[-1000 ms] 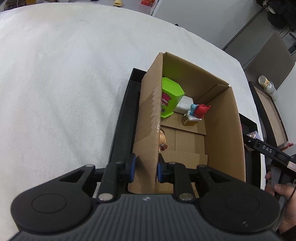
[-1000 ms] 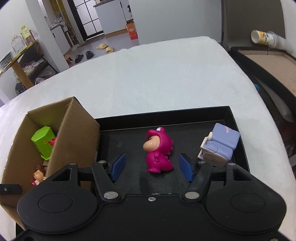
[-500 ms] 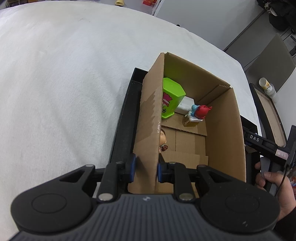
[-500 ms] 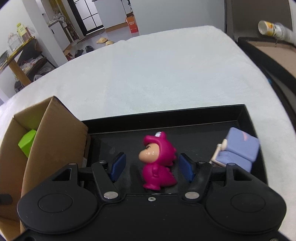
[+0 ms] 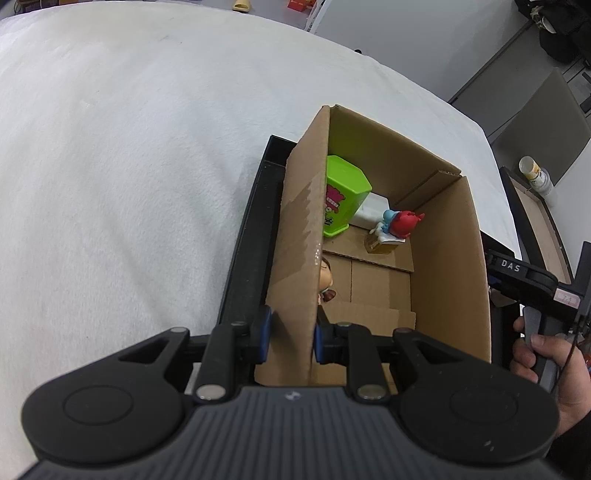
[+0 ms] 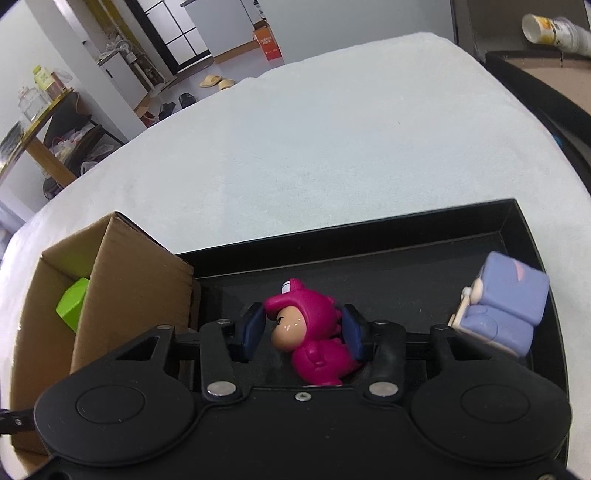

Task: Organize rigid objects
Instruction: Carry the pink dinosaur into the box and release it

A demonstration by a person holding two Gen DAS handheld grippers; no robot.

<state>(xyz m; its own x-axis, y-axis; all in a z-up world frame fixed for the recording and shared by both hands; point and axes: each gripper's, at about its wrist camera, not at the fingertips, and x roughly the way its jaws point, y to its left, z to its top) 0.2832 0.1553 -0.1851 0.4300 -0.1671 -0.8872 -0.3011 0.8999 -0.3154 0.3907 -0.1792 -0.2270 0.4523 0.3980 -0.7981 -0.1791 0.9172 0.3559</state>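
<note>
My left gripper [image 5: 290, 338] is shut on the near left wall of the open cardboard box [image 5: 476, 258], which stands in the black tray [image 5: 251, 236]. Inside the box are a green cup [image 5: 345, 195], a red and blue figurine [image 5: 400, 223], a white block [image 5: 375, 208] and a small doll [image 5: 325, 280] partly hidden by the wall. My right gripper [image 6: 303, 330] is shut on the pink figurine [image 6: 314, 332] in the black tray [image 6: 406, 243]. A lavender figurine [image 6: 506, 301] stands at the tray's right end. The box [image 6: 122, 288] is at its left.
The tray lies on a white cloth-covered table [image 5: 129, 147]. A second tray with a paper cup [image 6: 554, 26] sits off the table's far right. The person's right hand and gripper handle [image 5: 535, 295] show beside the box. Shelves and shoes are in the room behind.
My right gripper moved forward over the pink figurine and its fingers closed onto it from wide open. My left gripper kept its hold on the box wall.
</note>
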